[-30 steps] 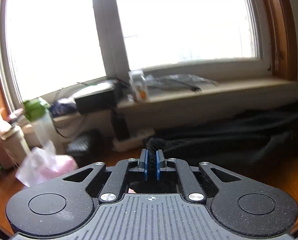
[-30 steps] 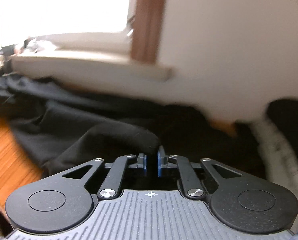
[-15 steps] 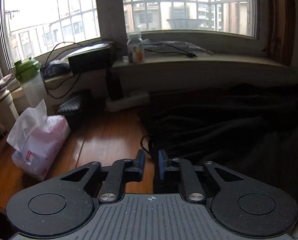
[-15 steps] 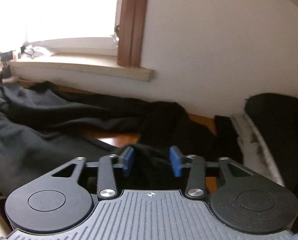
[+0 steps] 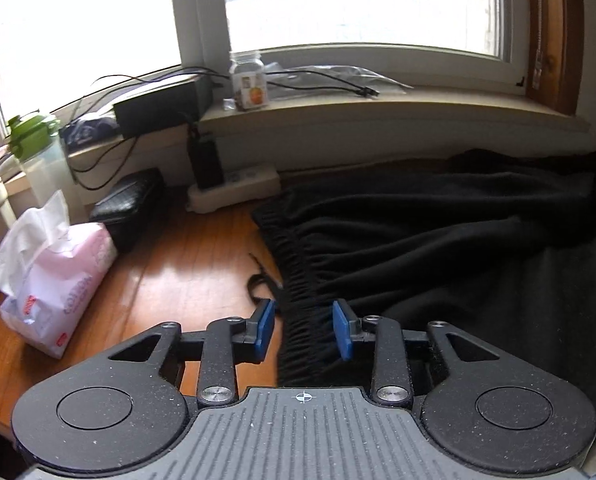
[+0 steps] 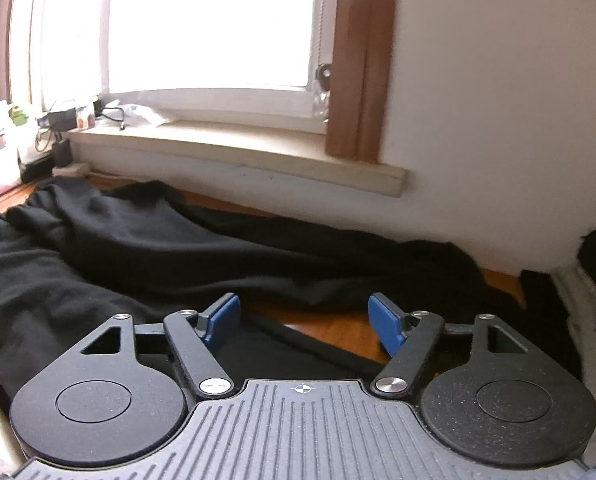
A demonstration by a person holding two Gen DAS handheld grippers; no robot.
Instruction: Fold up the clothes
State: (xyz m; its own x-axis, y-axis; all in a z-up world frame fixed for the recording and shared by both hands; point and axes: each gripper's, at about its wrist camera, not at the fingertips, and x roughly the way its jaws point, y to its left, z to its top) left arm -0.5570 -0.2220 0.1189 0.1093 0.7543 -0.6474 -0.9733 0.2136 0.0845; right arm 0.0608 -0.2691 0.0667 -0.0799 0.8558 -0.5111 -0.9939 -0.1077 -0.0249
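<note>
Both grippers, shut on black trousers (image 5: 438, 248) a second ago, now spread: left gripper (image 5: 304, 330) straddling the gathered waistband (image 5: 298, 280), right gripper (image 6: 304, 322) wider, over cloth on the wooden table (image 5: 185, 276); tissue pack (image 5: 53, 280) dispensing tissue.

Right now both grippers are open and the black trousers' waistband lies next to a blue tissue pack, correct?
Not quite: the left wrist view shows the tissue pack is pink, not blue. The left gripper and right gripper are open, with the trousers' waistband nearby.
</note>
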